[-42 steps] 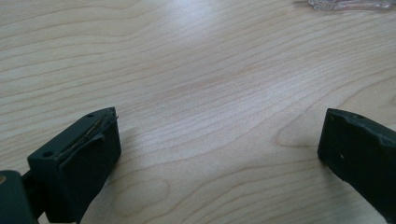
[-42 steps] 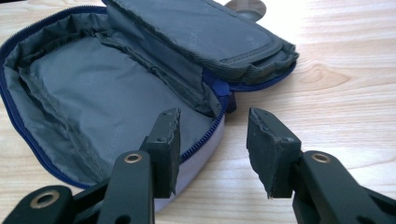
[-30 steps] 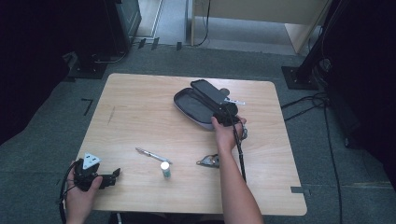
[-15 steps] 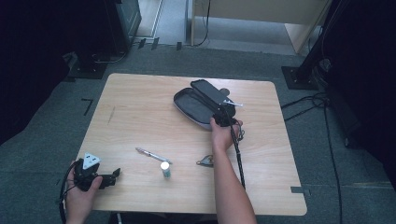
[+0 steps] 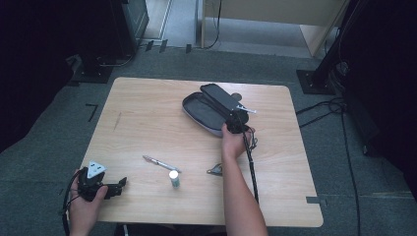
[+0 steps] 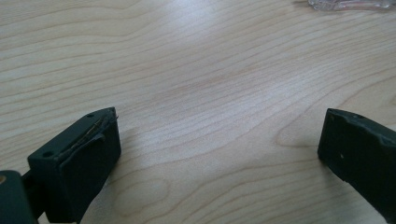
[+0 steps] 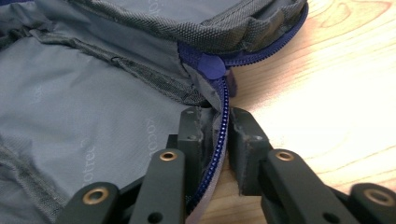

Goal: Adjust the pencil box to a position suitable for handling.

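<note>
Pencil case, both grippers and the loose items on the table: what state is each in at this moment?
Pencil case: unzipped, lid open, lying flat.
Case edge: zipper rim between the right jaws.
Right gripper: jaws have just been closing, now pinching the case edge.
Left gripper: open, nothing between the jaws, low over bare table.
Pen: lying flat, untouched.
Small white tube: standing upright.
Binder clip: lying loose by the right forearm.

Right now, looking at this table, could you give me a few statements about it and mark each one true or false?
1. The pencil case lies unzipped. True.
2. The right gripper has its jaws around the case's zipper edge. True.
3. The left gripper holds the pen. False: its jaws stand open over bare table.
4. The small white bottle lies inside the case. False: it stands on the table near the pen.
</note>
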`<state>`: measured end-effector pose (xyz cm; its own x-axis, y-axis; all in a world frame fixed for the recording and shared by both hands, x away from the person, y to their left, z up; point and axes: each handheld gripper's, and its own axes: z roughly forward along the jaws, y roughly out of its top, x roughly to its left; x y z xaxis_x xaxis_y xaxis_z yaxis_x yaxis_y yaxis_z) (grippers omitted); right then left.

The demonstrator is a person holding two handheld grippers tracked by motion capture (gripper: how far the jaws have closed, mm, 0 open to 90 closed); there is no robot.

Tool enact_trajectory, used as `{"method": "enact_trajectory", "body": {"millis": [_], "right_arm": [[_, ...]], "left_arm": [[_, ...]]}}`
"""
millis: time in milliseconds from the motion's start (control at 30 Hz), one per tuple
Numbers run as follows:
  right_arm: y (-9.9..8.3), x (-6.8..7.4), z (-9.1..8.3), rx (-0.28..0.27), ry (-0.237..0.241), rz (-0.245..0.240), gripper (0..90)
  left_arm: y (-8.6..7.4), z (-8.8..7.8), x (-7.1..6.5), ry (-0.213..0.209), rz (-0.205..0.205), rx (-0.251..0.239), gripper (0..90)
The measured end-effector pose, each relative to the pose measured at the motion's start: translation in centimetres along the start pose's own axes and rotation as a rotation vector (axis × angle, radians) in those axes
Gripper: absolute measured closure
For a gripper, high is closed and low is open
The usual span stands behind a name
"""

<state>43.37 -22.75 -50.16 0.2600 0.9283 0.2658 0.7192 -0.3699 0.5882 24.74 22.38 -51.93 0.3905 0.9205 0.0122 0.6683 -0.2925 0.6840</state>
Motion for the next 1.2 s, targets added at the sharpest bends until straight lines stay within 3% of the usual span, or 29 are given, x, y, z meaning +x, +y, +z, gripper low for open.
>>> {"method": "enact_trajectory", "body": {"millis": [333, 533, 600, 700, 800, 867, 900, 933, 1000, 1067, 1200], "right_arm": [[0.2, -0.7, -0.3, -0.013, -0.019, 0.042, 86.7], [0.1, -1.1, -0.5, -0.022, 0.009, 0.053, 88.2], [0.1, -1.2, -0.8, -0.035, 0.039, 0.056, 88.4], [0.2, -1.2, -1.4, -0.054, 0.059, 0.033, 88.5], [0.3, -1.3, -2.2, -0.058, 0.102, 0.022, 88.6], [0.4, -1.4, -2.8, -0.054, 0.158, -0.011, 88.6], [0.4, -1.4, -2.8, -0.054, 0.158, -0.011, 88.6], [0.3, -1.2, -3.4, -0.047, 0.192, -0.059, 88.6], [0.2, -1.1, -3.5, -0.047, 0.205, -0.072, 88.6], [-0.3, -0.8, -4.2, -0.031, 0.242, -0.132, 88.6], [-0.8, -0.5, -4.6, -0.014, 0.271, -0.170, 88.6]], "left_arm": [[0.0, 0.0, 0.0, 0.000, 0.000, 0.000, 0.0], [0.0, 0.0, 0.0, 0.000, 0.000, 0.000, 0.0], [0.0, 0.0, 0.0, 0.000, 0.000, 0.000, 0.0], [0.0, 0.0, 0.0, 0.000, 0.000, 0.000, 0.0], [0.0, 0.0, 0.0, 0.000, 0.000, 0.000, 0.0], [0.0, 0.0, 0.0, 0.000, 0.000, 0.000, 0.0], [0.0, 0.0, 0.0, 0.000, 0.000, 0.000, 0.0], [0.0, 0.0, 0.0, 0.000, 0.000, 0.000, 0.0], [0.0, 0.0, 0.0, 0.000, 0.000, 0.000, 0.0], [0.0, 0.0, 0.0, 0.001, 0.000, 0.000, 0.0], [0.0, 0.0, 0.0, 0.000, 0.000, 0.000, 0.0]]}}
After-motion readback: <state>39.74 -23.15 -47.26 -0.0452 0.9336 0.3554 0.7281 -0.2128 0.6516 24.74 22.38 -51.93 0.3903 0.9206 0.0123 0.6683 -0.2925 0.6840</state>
